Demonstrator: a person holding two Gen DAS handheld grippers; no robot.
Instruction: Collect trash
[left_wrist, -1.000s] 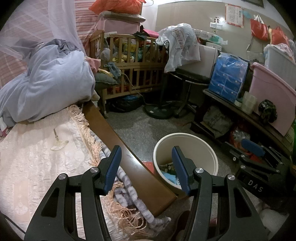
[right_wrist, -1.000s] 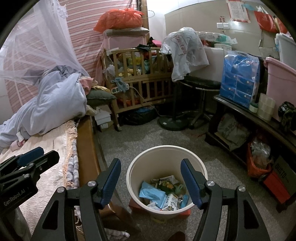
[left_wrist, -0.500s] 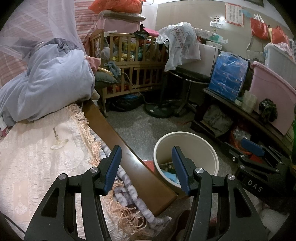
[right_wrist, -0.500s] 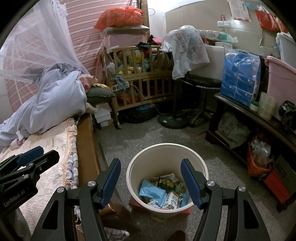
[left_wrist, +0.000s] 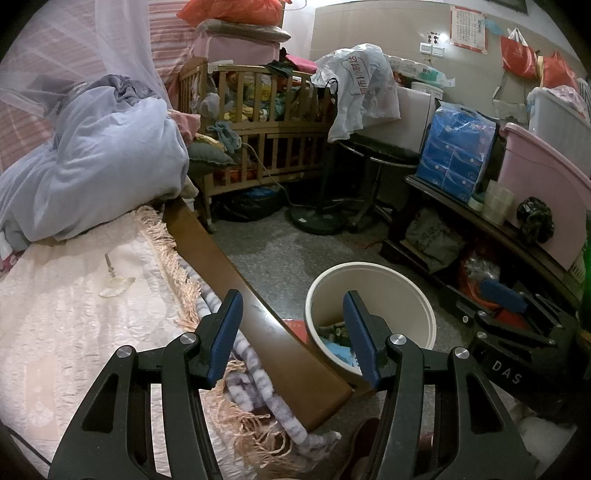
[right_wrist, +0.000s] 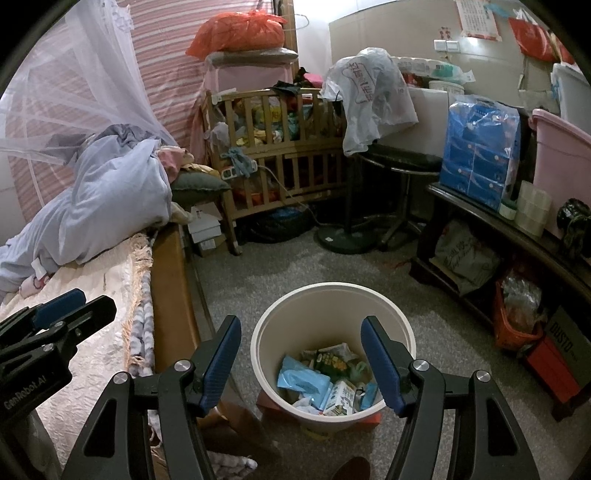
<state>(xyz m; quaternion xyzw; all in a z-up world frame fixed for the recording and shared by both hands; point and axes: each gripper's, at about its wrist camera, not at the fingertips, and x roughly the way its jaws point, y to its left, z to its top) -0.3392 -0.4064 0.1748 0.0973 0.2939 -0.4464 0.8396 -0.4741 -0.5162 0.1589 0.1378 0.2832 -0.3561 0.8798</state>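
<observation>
Round cream plastic bin (right_wrist: 402, 332) holds crumpled wrappers (right_wrist: 325, 380).

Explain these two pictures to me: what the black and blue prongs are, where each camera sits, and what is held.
There is no robot: a person holds a two-finger claw in each hand, with a camera on each looking along its fingers. One picture is from the left claw above the bed edge, the other from the right claw over the bin. Both claws are open and hold nothing. The bin stands on the floor with wrappers inside. Each claw also shows at the edge of the other's picture.
</observation>
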